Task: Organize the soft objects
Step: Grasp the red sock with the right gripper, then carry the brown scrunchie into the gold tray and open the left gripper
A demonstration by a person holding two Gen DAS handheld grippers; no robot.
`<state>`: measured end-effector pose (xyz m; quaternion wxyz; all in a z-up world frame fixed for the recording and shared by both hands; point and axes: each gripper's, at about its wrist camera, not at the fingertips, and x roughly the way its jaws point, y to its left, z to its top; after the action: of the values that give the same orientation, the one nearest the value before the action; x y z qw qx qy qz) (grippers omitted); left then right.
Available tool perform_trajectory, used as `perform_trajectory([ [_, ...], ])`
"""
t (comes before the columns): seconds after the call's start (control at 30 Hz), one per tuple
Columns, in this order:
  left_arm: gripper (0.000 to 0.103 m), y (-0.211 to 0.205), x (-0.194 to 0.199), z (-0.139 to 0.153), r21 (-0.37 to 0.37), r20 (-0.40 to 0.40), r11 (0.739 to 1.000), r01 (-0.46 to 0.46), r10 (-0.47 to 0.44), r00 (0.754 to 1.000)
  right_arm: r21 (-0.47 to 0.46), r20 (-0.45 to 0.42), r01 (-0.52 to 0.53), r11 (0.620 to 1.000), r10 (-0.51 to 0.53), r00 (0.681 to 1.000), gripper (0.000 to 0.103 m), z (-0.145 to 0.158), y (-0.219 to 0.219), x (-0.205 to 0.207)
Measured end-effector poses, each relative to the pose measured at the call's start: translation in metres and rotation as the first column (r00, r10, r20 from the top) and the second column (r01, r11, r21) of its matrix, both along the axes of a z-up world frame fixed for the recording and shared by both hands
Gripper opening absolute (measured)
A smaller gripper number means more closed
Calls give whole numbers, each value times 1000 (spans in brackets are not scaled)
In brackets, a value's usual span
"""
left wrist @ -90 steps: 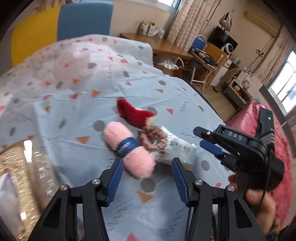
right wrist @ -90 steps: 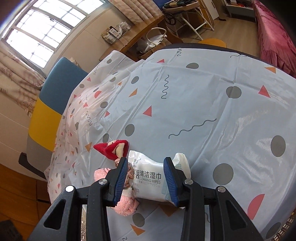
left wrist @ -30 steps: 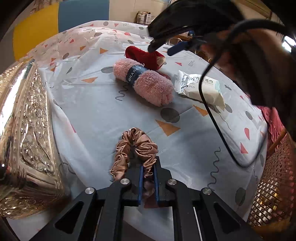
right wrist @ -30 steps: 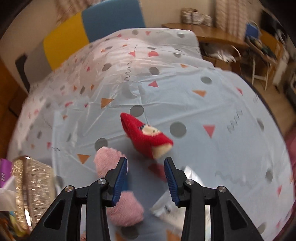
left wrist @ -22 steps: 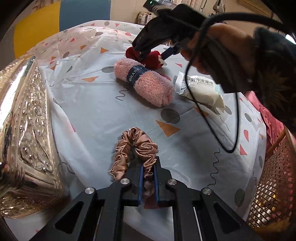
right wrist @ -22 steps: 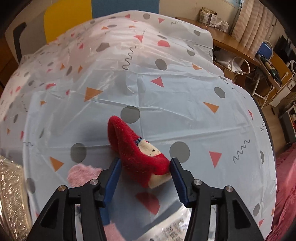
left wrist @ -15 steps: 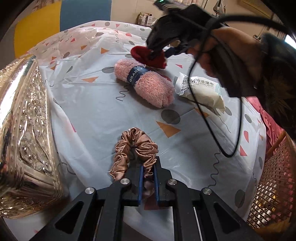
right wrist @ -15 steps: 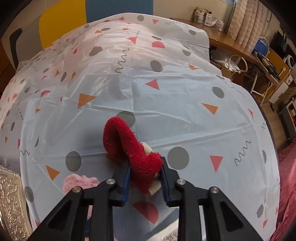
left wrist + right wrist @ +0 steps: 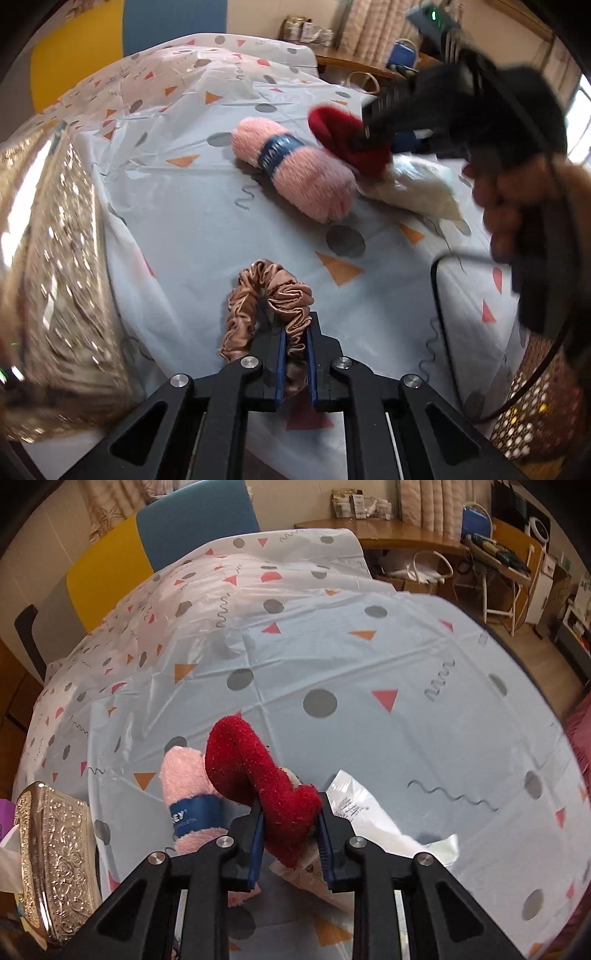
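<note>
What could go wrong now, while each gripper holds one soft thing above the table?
1. The right gripper pinches only one end of the red plush toy; the free end may swing and nudge the pink yarn skein beside it.
2. The left gripper clamps one fold of the satin scrunchie; that smooth fabric could slip out.

On the table cloth [image 9: 192, 229]: a yarn ball [image 9: 295, 170] in the middle, a wipes pack [image 9: 417, 188] just to its right. Over where those two meet, a plush toy [image 9: 347, 140]. Nearer the camera, a hair scrunchie [image 9: 269, 299]. Far left, at the table edge, a shiny box [image 9: 48, 266]. Behind the table, a chair [image 9: 195, 528].
</note>
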<state>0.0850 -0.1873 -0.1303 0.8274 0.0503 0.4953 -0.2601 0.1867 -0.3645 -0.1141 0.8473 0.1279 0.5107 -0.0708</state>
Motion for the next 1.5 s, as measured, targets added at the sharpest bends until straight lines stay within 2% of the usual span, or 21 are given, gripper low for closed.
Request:
perform_trajectory([
  [0.07, 9, -1, 5, 12, -19, 13, 1000, -11, 11, 1000, -27, -15, -12, 1000, 12, 1000, 24, -5, 2, 3],
  [0.27, 9, -1, 31, 68, -92, 69, 993, -73, 79, 994, -15, -21, -27, 1000, 27, 999, 24, -12, 0, 4],
  [0.47, 9, 33, 87, 129, -148, 131, 969, -196, 216, 968, -77, -29, -72, 994, 70, 997, 25, -13, 10, 3],
  [0.6, 10, 88, 115, 160, -172, 161, 929, -327, 354, 921, -90, -32, -84, 992, 81, 996, 26, -14, 13, 2],
  [0.73, 9, 154, 116, 176, -172, 202, 890, -422, 451, 869, -103, -31, -94, 990, 91, 995, 26, -14, 14, 2],
  [0.87, 10, 220, 95, 176, -195, 217, 849, -491, 525, 823, -133, -36, -115, 984, 111, 993, 26, -15, 19, 2],
  [1.07, 10, 312, 40, 160, -178, 253, 774, -607, 632, 732, -193, -48, -152, 969, 145, 988, 27, -17, 29, 1],
  [1.1, 10, 324, 30, 156, -167, 267, 762, -626, 646, 715, -208, -51, -166, 964, 159, 986, 30, -18, 32, 1],
  [1.27, 10, 364, -24, 140, -142, 321, 713, -687, 690, 649, -276, -74, -207, 939, 194, 978, 33, -22, 44, -1],
  [1.5, 10, 388, -84, 121, -122, 346, 661, -741, 728, 592, -352, -65, -228, 908, 219, 973, 32, -24, 54, -3],
])
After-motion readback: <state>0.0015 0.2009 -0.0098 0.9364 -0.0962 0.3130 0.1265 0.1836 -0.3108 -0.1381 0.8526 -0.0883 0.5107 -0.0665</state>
